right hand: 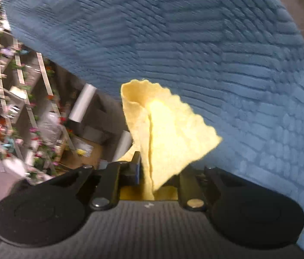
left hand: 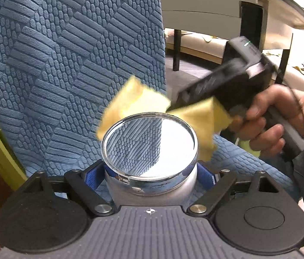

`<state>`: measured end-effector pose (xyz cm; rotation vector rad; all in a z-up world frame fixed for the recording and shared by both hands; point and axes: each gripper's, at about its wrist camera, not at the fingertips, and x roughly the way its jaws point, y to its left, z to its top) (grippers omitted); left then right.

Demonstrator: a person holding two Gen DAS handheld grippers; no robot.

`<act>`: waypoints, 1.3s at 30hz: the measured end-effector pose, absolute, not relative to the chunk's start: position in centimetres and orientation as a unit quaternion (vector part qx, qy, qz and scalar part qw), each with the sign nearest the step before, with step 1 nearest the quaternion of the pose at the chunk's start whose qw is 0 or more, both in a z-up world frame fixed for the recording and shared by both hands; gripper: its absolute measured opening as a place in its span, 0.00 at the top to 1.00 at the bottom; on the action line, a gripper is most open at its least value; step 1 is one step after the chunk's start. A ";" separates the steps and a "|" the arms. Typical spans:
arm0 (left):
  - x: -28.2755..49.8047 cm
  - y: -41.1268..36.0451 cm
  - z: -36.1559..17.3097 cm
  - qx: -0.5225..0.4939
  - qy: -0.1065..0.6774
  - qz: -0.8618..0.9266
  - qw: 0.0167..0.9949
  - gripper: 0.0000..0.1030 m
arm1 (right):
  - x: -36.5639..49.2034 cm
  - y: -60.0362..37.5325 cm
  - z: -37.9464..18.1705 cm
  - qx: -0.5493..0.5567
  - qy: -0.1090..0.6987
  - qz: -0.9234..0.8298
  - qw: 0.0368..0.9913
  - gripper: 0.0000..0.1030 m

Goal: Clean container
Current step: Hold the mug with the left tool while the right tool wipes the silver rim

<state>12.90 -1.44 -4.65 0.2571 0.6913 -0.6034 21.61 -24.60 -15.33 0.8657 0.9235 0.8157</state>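
Note:
A shiny round metal container [left hand: 149,149] with a mirror-like lid sits between my left gripper's [left hand: 151,176] blue-padded fingers, which are shut on its body. My right gripper [left hand: 173,105], held in a hand, is just behind the container's far rim and is shut on a yellow cloth [left hand: 134,99]. The cloth hangs around the far edge of the lid. In the right wrist view the yellow cloth [right hand: 165,133] sticks out from the right gripper [right hand: 158,172], and the container is out of view there.
A blue textured chair back [left hand: 65,54] and seat [left hand: 249,161] lie behind and under the container. A table [left hand: 227,2] and a beige sofa [left hand: 199,43] stand at the back right. Shelves with flowers [right hand: 11,108] show at the left in the right wrist view.

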 end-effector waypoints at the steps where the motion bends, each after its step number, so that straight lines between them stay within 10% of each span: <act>1: 12.9 -1.5 -4.7 0.124 0.334 -0.288 0.889 0.13 | 21.8 -24.0 -15.6 0.385 0.431 0.362 0.731 0.83; 21: 11.0 -4.6 -3.9 0.050 0.336 -0.071 0.938 0.13 | 22.0 -23.1 -15.0 0.377 0.426 0.387 0.726 0.83; 39: 11.2 -2.5 -4.3 0.101 0.316 -0.229 0.915 0.14 | 22.0 -23.8 -15.2 0.374 0.436 0.384 0.723 0.83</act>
